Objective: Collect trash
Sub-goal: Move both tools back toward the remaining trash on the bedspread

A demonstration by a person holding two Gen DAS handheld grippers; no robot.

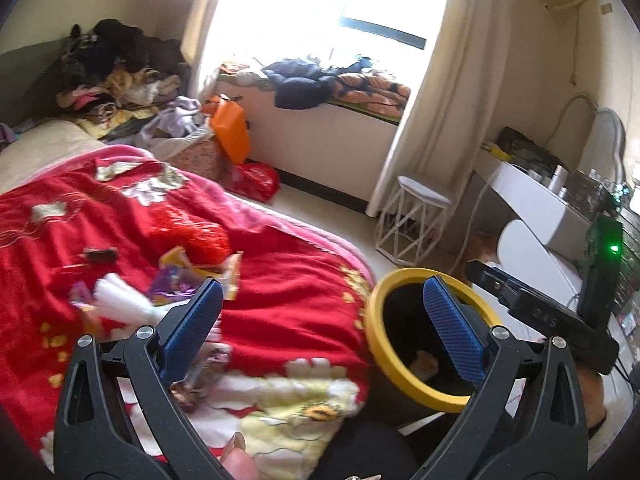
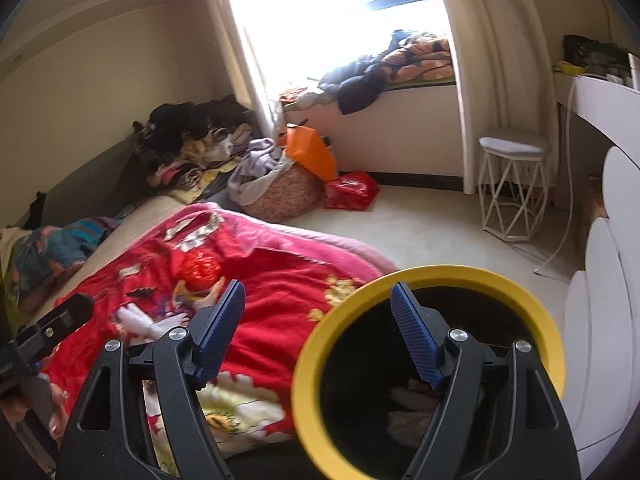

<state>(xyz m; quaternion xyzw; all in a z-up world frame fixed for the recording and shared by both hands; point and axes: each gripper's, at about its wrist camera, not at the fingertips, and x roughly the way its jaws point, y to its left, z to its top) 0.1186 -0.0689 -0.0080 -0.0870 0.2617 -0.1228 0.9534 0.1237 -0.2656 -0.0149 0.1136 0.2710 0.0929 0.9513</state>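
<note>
Trash: crumpled white tissue [image 1: 120, 300], purple-yellow snack wrappers [image 1: 188, 276], red crinkled plastic bag [image 1: 208, 236] scattered on red floral blanket [image 1: 280, 292] of bed, ahead-left of left gripper [image 1: 324, 312]. Left gripper: jaws wide apart, holding nothing. Yellow-rimmed black round bin [image 2: 428, 280] right of blanket, directly under right gripper [image 2: 320, 316], its right finger over bin mouth; some scraps inside. Right gripper: spread, empty. Step, likely: between picks. Next: reach left gripper forward-left to tissue, close, carry right to bin.
</note>
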